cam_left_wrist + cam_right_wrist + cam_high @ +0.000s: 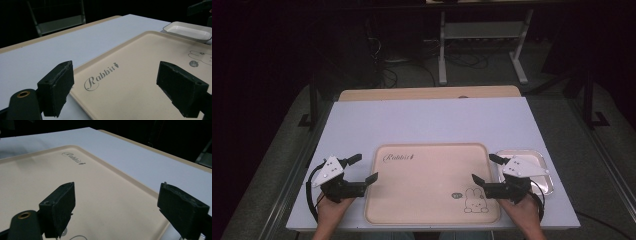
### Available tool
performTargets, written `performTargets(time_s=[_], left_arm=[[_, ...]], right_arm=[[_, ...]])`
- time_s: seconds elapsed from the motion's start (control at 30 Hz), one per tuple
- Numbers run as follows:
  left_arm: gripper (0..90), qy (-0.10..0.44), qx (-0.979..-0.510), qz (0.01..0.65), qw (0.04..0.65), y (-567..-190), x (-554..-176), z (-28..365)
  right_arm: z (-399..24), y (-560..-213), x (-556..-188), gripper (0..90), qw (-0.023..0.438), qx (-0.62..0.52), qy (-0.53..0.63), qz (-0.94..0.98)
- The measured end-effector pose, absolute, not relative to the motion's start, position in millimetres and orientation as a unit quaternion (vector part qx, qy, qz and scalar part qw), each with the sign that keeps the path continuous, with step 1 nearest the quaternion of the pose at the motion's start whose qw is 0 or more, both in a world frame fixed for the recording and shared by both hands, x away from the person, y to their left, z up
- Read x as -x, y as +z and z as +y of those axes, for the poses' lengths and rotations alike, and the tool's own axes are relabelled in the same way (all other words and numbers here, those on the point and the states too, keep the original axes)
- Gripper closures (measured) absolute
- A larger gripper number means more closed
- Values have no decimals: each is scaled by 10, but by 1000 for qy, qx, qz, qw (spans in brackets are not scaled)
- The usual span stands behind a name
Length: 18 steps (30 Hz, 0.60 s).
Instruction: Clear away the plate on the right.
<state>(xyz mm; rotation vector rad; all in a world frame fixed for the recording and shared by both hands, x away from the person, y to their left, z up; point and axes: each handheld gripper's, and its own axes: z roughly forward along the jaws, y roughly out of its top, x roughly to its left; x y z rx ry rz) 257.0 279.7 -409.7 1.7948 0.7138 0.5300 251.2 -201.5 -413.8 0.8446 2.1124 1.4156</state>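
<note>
- My left gripper (365, 169) and right gripper (484, 169) — jaws wide apart, holding nothing, flanking the beige tray (422, 200).
- White tabletop (432, 120); dark room behind.

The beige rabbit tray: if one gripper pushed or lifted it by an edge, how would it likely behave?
The beige tray looks like rigid moulded plastic, so it would probably stay flat, not flop. Its smooth surface on the white table suggests it would slide easily when pushed. It is wide and shallow with a low raised rim; lifted from one edge it would likely tilt, so the left gripper and right gripper look better together.
</note>
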Motion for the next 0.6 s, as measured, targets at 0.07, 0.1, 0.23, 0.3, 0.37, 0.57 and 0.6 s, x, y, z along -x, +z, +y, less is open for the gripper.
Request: performTargets(time_s=[0.07, 0.1, 0.23, 0.3, 0.37, 0.57, 0.6], left_arm=[[138, 225, -754, 300, 540, -4096, -2563, 2793], [139, 225, -754, 300, 540, -4094, -2560, 2793], [139, 224, -753, 301, 541, -4094, -2566, 2795], [138, 224, -755, 300, 538, -4097, -2568, 2793], [138, 224, -755, 300, 539, -4096, -2567, 2793], [138, 224, -755, 299, 539, -4095, -2568, 2790], [138, 224, -755, 298, 539, -4094, -2567, 2787]], right_arm=[[-2018, -4135, -2509, 137, 231, -306, 514, 768], [-2020, -4134, -2503, 137, 230, -306, 515, 767], [-2025, -4132, -2499, 138, 230, -305, 516, 767], [-2023, -4134, -2505, 138, 228, -306, 515, 767], [-2020, -4136, -2507, 138, 225, -306, 515, 768], [-2020, -4137, -2512, 138, 227, -306, 518, 766], [-2020, -4139, -2515, 138, 225, -308, 517, 766]])
